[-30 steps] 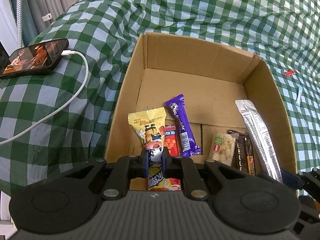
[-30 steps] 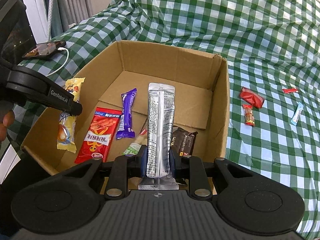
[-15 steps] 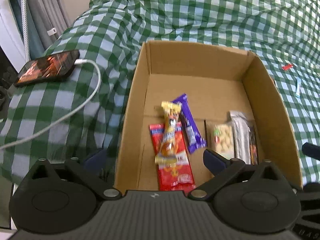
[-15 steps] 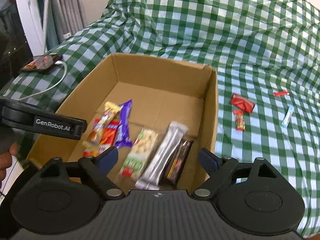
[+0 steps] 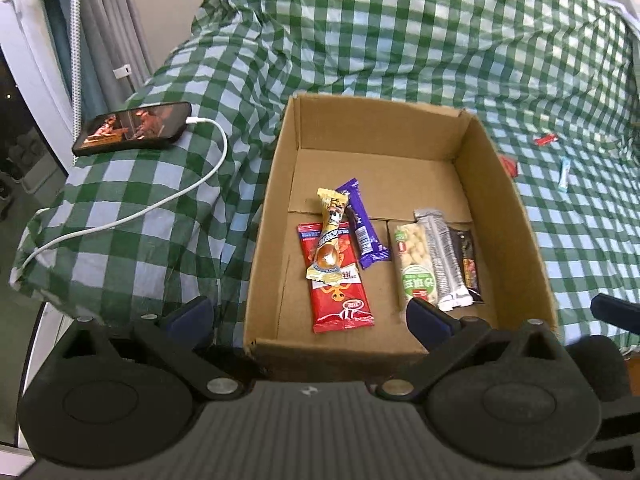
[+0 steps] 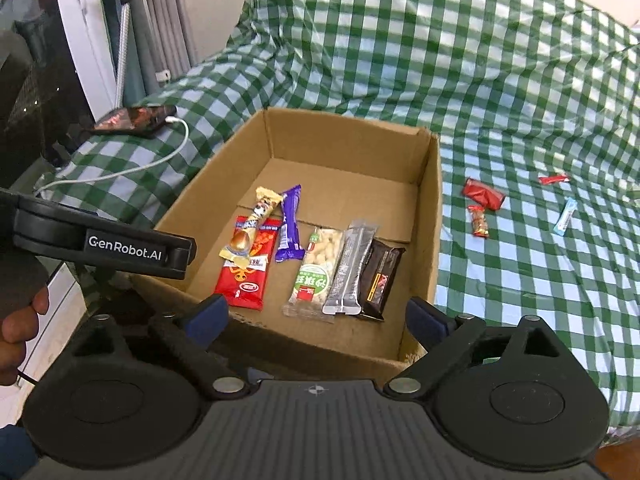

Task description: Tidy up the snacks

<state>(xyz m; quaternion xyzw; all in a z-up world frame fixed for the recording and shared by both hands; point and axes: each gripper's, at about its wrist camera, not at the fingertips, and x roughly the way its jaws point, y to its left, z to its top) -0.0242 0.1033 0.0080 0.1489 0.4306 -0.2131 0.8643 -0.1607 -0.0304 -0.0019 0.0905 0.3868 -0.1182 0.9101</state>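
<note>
Green-and-white checked cloth (image 6: pixel 500 92) covers the whole surface, rumpled at the back; curtains and a white frame stand at the left edge. Cardboard box (image 5: pixel 516 216) sits open in the middle. At the left lies a phone (image 5: pixel 134 128) on its white cable (image 5: pixel 192 192).

Inside the box, two groups: red packet (image 5: pixel 340 296) with the yellow wrapper (image 5: pixel 330 240) lying across it and the purple bar (image 5: pixel 362 228) just beside; then the peanut pack (image 5: pixel 412 264), silver stick (image 5: pixel 442 256) and dark bar (image 5: pixel 466 264) side by side.

Still out on the cloth, right of the box: red pouch (image 6: pixel 484 196), small nut packet (image 6: pixel 479 221), a blue stick (image 6: pixel 565 217), a tiny red wrapper (image 6: pixel 554 179).

Left gripper (image 5: pixel 308 316) hangs over the near box edge with its jaws spread wide and nothing between them. Right gripper (image 6: pixel 318 316) likewise, jaws just been opening, empty; the silver stick lies in the box.

Likely next step: fetch the loose ones. Right side is nearer them. Suggest taking the red pouch first, coming down flat, pinching across the narrow width, and laying it in the bare back half so the rows stay readable. Thin wrappers may slip on the slick cloth.
</note>
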